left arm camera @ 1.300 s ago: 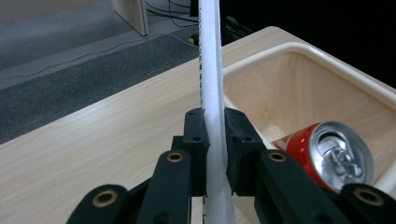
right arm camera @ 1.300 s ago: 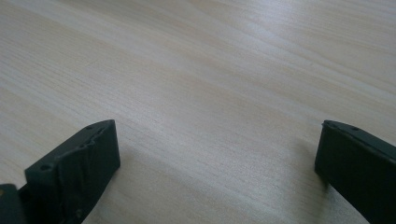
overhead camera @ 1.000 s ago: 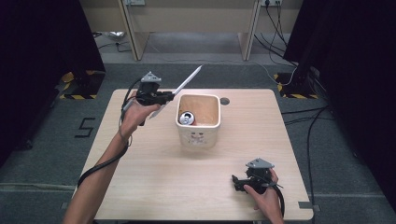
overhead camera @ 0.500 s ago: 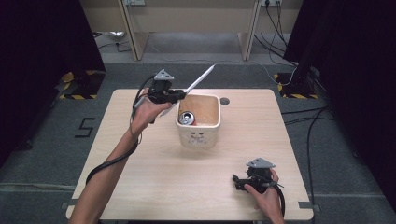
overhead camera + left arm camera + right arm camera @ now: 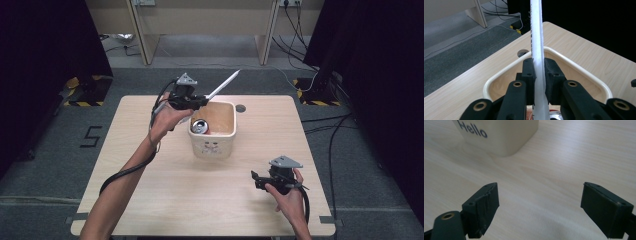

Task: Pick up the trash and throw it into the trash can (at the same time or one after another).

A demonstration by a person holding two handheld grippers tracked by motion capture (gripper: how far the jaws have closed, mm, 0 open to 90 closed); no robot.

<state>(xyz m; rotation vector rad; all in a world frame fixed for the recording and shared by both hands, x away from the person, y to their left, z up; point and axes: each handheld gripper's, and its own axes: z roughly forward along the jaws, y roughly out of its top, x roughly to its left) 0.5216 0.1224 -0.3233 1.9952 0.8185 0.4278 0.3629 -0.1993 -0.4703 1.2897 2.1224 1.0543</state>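
- High view: the left gripper point(image 5: 197, 102) hangs over the rear left rim of the cream square plastic bin point(image 5: 225, 142) near the middle of the pale wooden desk point(image 5: 150, 190), jaws clamped on a long white flat stick point(image 5: 223, 85) that slants up and away past the bin's far edge.
- Inside the bin, at its left wall, lies a silver-topped drink can point(image 5: 199, 126).
- Left gripper view: both black pads press the white stick point(image 5: 537, 45) from either side, and fine dark marks run along its edge; the bin's rounded rim point(image 5: 574, 66) curves below.
- The right gripper point(image 5: 257, 180) is held at the bin's near right, well apart from it.
- Right gripper view: the jaws stand wide with bare desk point(image 5: 544, 187) between them, after a recent slight closing; blue lettering "Hello" shows on the bin wall point(image 5: 506, 137).
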